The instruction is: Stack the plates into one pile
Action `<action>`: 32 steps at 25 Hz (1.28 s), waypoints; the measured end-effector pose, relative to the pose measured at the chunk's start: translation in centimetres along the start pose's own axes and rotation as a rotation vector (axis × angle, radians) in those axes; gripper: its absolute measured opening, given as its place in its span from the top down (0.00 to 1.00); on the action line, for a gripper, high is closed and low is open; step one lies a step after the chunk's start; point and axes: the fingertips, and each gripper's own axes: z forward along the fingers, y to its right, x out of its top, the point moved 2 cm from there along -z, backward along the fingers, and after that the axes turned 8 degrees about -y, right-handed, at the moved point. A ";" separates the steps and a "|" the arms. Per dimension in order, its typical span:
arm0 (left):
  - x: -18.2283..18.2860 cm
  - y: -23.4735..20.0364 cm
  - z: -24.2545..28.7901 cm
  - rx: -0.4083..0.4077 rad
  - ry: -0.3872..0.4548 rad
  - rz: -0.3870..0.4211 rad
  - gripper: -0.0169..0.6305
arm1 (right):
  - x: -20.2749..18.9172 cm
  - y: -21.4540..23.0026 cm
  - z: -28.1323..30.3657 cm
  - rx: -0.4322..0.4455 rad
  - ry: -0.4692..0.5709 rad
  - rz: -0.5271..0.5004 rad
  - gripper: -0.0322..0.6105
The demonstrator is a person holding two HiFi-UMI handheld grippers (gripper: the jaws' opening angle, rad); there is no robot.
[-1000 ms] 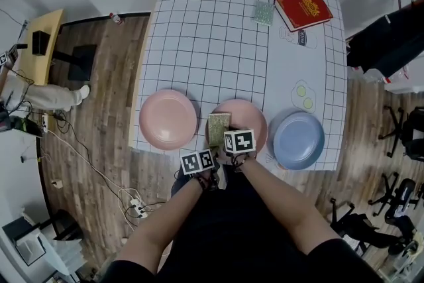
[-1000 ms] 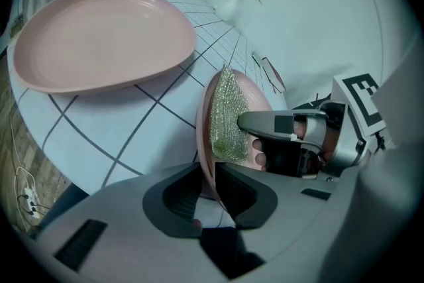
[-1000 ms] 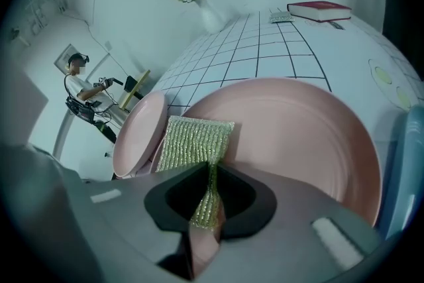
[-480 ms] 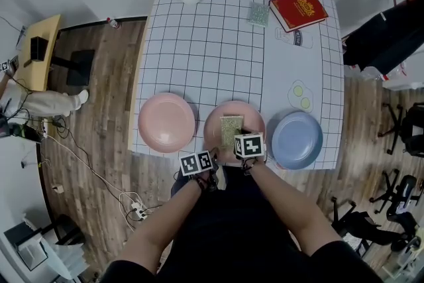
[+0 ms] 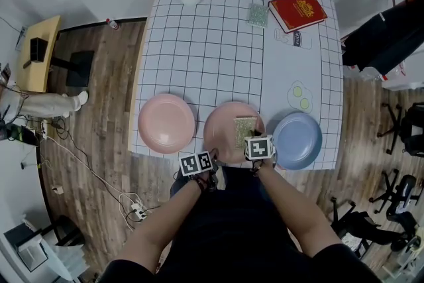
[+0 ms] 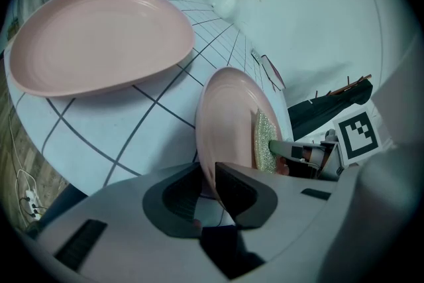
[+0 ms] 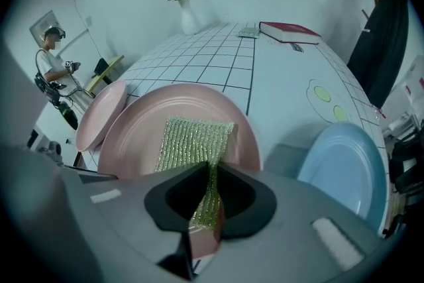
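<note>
Left hand-held gripper (image 6: 207, 182) clamped on the near rim of the middle pink plate (image 5: 222, 129) at the counter's near edge, right hand-held gripper (image 7: 211, 192) pinched shut on the green scouring pad (image 5: 244, 132) over that plate — judgement: hold the plate steady and carry the pad clear onto bare counter before stacking.

Head view: set high overhead, aimed steeply down; whole tabletop (image 5: 218, 43) taken in.
Left gripper view: set low at the near edge, close against the middle pink plate (image 6: 228, 116).
Right gripper view: set close above that plate, faced along the tabletop.
Plate shared by all three.
</note>
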 end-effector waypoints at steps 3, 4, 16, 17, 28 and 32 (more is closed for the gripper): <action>0.0 0.0 0.0 0.002 0.001 0.000 0.88 | -0.1 0.9 -0.3 -0.007 0.004 0.013 0.86; 0.0 0.0 0.0 0.003 0.001 0.000 0.88 | -0.2 1.1 -0.3 -0.008 0.006 0.014 0.86; 0.0 0.0 -0.1 0.002 0.002 -0.004 0.88 | -0.4 2.3 -1.8 -0.046 0.014 -0.018 0.87; 0.0 0.0 -0.1 0.002 0.002 -0.005 0.88 | -0.4 2.5 -2.0 -0.049 0.015 -0.022 0.86; 0.1 0.1 -0.1 0.004 0.004 -0.009 0.88 | -0.6 3.7 -3.2 -0.067 0.030 -0.031 0.87; 0.0 0.1 -0.1 0.005 0.008 -0.011 0.88 | -0.6 3.5 -2.9 -0.061 0.028 -0.035 0.87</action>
